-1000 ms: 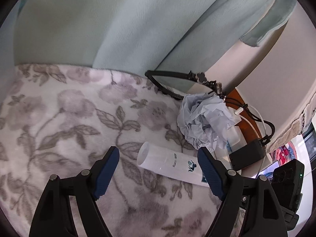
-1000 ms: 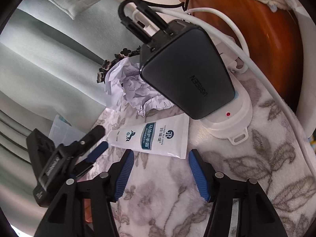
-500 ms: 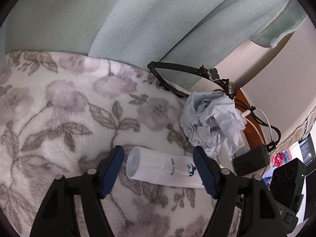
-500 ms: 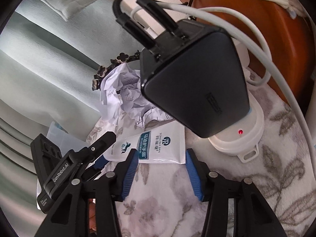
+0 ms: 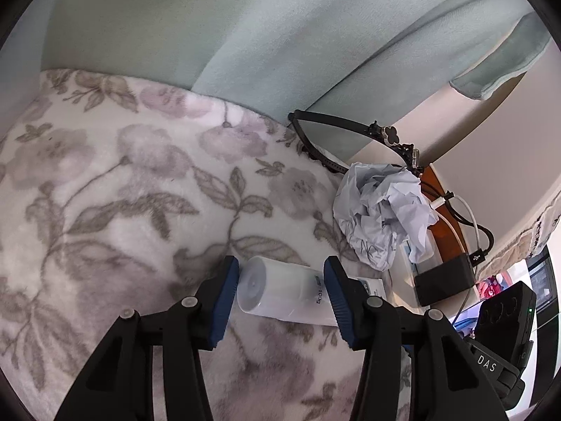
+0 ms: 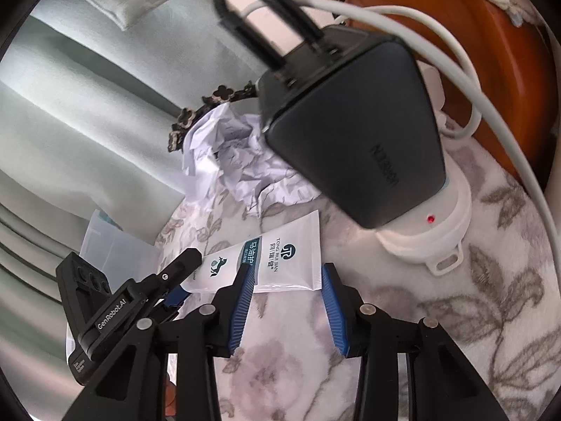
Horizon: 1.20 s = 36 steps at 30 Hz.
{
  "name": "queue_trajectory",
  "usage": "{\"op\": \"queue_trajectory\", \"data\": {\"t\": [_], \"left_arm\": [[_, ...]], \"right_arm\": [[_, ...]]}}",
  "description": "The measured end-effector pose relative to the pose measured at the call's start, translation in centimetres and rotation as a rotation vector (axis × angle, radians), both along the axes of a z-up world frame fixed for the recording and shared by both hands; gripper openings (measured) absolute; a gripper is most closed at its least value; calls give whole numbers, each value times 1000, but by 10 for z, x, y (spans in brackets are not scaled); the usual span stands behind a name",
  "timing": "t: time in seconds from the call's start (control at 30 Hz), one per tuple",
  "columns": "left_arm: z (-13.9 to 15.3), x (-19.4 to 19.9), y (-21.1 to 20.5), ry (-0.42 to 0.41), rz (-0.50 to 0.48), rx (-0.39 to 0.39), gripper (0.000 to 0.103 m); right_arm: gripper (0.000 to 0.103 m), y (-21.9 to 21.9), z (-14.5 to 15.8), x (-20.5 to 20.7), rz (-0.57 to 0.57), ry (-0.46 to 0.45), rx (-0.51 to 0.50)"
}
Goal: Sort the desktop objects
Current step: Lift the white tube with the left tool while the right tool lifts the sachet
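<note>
Closer now: "TONG RUI JIAN" tube (image 6: 280,259)

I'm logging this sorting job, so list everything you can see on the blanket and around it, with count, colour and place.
Tube: one, white with dark label, lying on the blanket, cap end between the left jaws, flat end between the right jaws.
Crumpled paper: one, white, beyond the tube.
Headband: one, black with flower trim, behind the paper.
Charger: one, dark grey, plugged into a white socket block.
Cables: white and black, from the charger.
Blanket: one, white with grey flowers.
Curtain: pale green, behind.
Left gripper: black, blue pads, jaws closing in.
Right gripper: same, jaws closing in.
</note>
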<state>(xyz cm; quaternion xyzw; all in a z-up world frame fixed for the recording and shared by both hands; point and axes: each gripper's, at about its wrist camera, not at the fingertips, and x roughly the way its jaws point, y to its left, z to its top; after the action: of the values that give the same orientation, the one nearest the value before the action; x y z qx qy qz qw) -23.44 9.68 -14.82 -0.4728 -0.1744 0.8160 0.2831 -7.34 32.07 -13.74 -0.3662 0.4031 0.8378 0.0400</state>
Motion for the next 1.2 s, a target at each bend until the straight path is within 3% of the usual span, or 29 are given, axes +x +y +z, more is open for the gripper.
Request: {"op": "queue_trajectory", "data": {"t": [0.37,0.57,0.77,0.97,1.2], "left_arm": [[-10,21,-41,-17,28,8,52],[-8,21,-40,-2,23,-9,52],[-5,25,-45,0,34,-3,52],[-5,26,-48,-1,39,10,53],[0,27,-54,-8,23,14,53]], "right_arm": [[42,-24,-2,1,98,-4,-42],[42,-21,-4,-5,44,7,-84],[44,-28,-2,-13,61,6,-80],[45,-19,-8,-7,50,42,-178],[44,-22,-11,-18,54,42,-171]]}}
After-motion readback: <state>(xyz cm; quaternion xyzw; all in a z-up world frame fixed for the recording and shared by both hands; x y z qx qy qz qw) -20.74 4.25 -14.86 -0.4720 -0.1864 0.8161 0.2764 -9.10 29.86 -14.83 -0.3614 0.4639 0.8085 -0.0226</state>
